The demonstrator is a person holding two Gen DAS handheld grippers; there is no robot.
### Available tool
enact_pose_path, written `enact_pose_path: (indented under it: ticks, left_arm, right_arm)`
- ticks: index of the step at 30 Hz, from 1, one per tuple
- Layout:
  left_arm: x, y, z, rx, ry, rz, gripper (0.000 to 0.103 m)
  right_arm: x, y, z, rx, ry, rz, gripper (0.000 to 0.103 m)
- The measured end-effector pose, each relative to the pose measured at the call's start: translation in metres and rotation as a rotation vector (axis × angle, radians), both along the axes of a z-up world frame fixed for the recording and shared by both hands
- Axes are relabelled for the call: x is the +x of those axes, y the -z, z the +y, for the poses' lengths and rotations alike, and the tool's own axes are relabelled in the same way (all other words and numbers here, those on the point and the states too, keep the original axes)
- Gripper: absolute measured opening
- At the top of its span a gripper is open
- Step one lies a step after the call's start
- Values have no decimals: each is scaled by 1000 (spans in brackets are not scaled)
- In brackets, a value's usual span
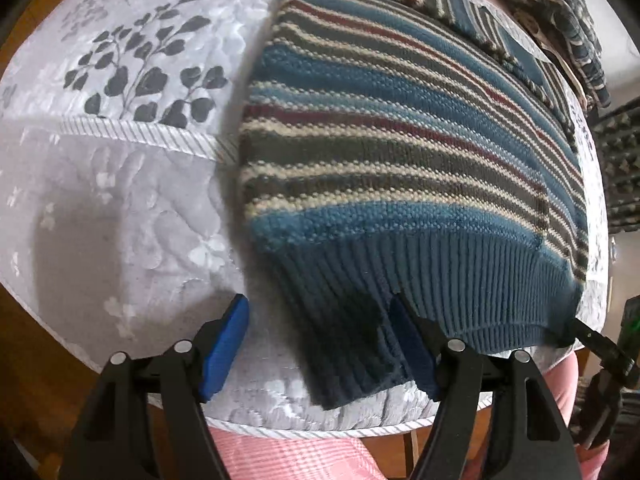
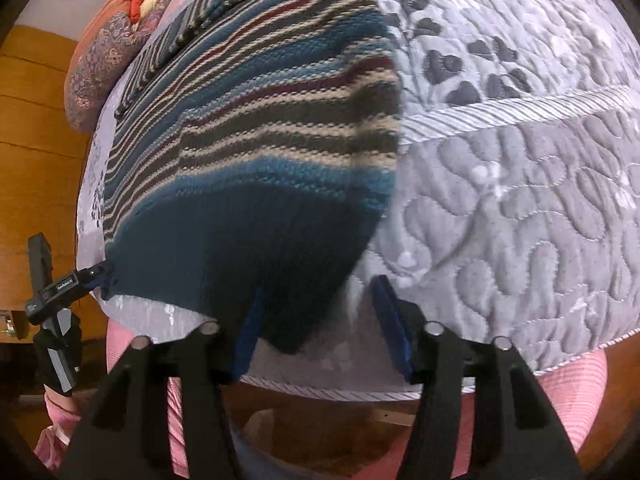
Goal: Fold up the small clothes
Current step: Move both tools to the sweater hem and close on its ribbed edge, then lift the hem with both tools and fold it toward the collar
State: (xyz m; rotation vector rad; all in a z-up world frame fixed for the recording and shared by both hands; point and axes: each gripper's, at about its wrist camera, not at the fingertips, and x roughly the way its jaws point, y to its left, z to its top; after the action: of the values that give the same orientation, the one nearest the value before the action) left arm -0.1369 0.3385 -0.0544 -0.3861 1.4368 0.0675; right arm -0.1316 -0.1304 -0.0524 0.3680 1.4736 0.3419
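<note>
the striped knit sweater (image 1: 400, 152) lies flat on the grey quilted bed cover (image 1: 120, 208), its dark ribbed hem (image 1: 400, 320) toward 6 o'clock in both wrist views. in the left wrist view the left gripper (image 1: 320, 344) stands with jaws spread wide, the hem's left corner hanging loose between the blue pads (image 1: 224, 348), not pinched. in the right wrist view the right gripper (image 2: 320, 332) is likewise spread apart, the hem's other corner lying between its fingers, ungrasped.

the step in hand looks like taking both hem corners. to do it well, each gripper should slide under the full thickness of the rib so both layers are caught, close evenly, then lift together toward 12 o'clock, keeping the hem taut and straight.

a white label on the other gripper, at 9 o'clock in the right view, is too small to read. a patterned pillow (image 2: 104, 60) sits at 10 o'clock.
</note>
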Motion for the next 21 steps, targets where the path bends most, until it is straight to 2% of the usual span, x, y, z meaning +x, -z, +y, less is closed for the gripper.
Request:
enact_pose_path:
  ticks: [1, 2, 4, 5, 6, 7, 8, 9, 12, 16, 21]
  left_arm:
    - [-1, -1, -2, -11, -10, -3, 68]
    - [0, -1, -5, -32, -12, -4, 60]
    - [1, -1, -14, -87, -10, -4, 54]
    - [1, -1, -17, -82, -4, -1, 47]
    - [1, 0, -18, -76, -3, 1, 34]
    - [1, 1, -18, -74, -11, 4, 27]
    - [0, 2, -17, -79, -29, 6, 15]
    - [-2, 2, -15, -105, -47, -1, 10]
    - [-3, -7, -10, -130, -66, -38, 9]
    - [4, -42, -11, -175, -56, -165, 9]
    - [30, -76, 1, -195, -58, -267, 9]
  right_arm:
    - [1, 2, 3, 27, -2, 10, 40]
    - [2, 4, 5, 44, 0, 18, 36]
    - [3, 7, 10, 29, -9, 19, 25]
    - [3, 7, 11, 27, -10, 16, 16]
    - [4, 6, 10, 51, -9, 14, 10]
    - [4, 5, 8, 73, -2, 13, 10]
    - [4, 2, 6, 87, 1, 9, 9]
    - [5, -2, 3, 111, 4, 1, 9]
    - [8, -13, -8, 200, 29, -11, 8]
    - [21, -32, -21, 334, 70, -30, 8]
    - [50, -56, -32, 422, 96, -57, 8]
